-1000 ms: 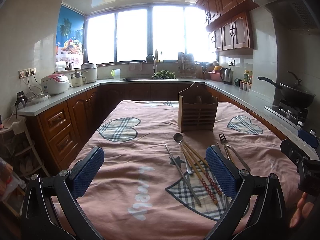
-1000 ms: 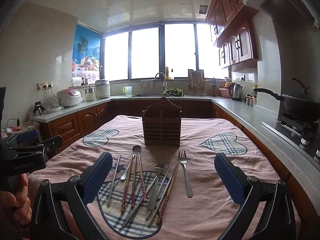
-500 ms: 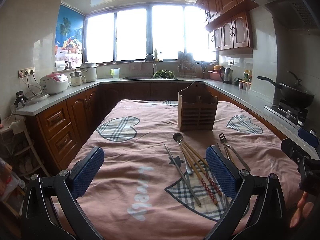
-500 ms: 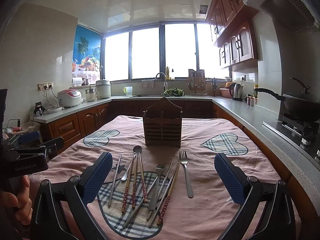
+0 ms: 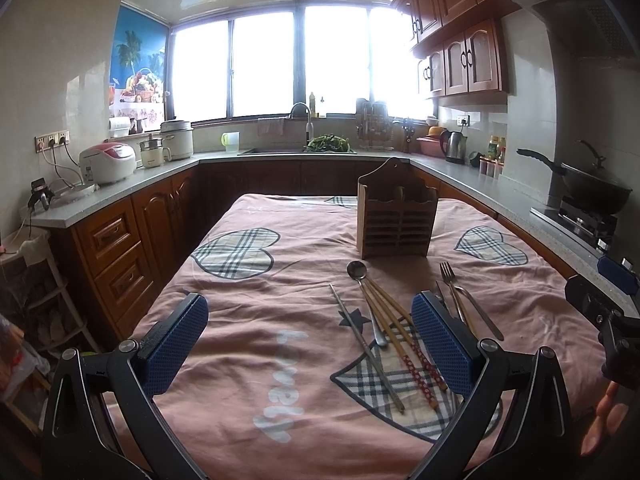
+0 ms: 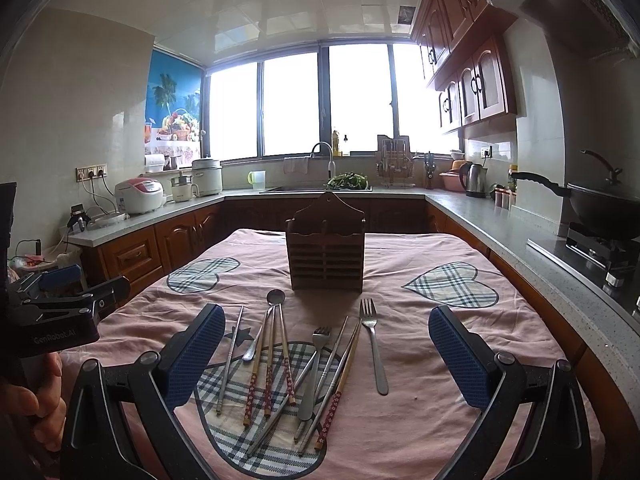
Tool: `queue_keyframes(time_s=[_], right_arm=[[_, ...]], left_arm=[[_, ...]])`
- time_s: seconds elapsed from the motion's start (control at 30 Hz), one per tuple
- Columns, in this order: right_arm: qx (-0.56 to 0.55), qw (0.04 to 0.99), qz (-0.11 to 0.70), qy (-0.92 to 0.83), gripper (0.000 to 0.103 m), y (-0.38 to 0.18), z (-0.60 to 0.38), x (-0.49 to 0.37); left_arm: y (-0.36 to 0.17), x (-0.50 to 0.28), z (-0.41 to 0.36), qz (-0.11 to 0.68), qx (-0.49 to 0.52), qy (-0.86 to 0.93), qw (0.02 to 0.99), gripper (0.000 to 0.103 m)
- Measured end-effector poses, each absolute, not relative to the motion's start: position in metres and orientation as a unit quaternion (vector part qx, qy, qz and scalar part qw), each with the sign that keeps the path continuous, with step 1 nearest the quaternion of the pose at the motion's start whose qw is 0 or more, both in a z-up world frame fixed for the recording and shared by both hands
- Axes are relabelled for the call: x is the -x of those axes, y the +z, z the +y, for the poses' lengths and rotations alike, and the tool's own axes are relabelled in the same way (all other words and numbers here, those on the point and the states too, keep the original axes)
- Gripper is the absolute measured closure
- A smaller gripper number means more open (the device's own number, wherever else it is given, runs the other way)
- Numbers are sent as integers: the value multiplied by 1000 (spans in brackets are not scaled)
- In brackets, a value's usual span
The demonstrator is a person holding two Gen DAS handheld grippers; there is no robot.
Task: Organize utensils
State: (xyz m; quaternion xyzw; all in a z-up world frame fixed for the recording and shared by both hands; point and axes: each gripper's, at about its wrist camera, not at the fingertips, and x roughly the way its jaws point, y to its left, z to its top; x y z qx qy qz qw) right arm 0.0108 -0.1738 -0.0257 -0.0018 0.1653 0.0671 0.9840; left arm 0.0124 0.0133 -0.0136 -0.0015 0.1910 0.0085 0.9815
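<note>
Lying crossed and touching just in front of the wooden holder (image 6: 325,255), the utensils (image 6: 304,368) risked scattering if either wide-open, empty gripper, left (image 5: 310,344) or right (image 6: 326,356), snagged a neighbour.

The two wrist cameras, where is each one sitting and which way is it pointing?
Left wrist: above the left gripper, facing the windows across the table; the right gripper shows at its right edge.
Right wrist: above the right gripper, facing likewise; the left gripper shows at left.
Shared: the wooden holder and spoon.
</note>
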Motion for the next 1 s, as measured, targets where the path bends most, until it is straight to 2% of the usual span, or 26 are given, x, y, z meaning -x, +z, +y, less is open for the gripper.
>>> queue_keyframes(time_s=[0.27,0.83,0.97,1.0], right_arm=[[-12,980,182,75,0,-26,-181,-24],[-71,958,266,76,2,-43,-216,-103],[-75,949,295,79,12,-53,-216,-130],[-76,946,303,82,17,-57,-215,-137]], left_arm=[[-20,-33,19,226,16,-2,974,0],[-54,-130,23,351,40,-36,935,0],[-61,-154,22,367,34,-35,929,0],[-63,-161,22,373,33,-36,927,0]])
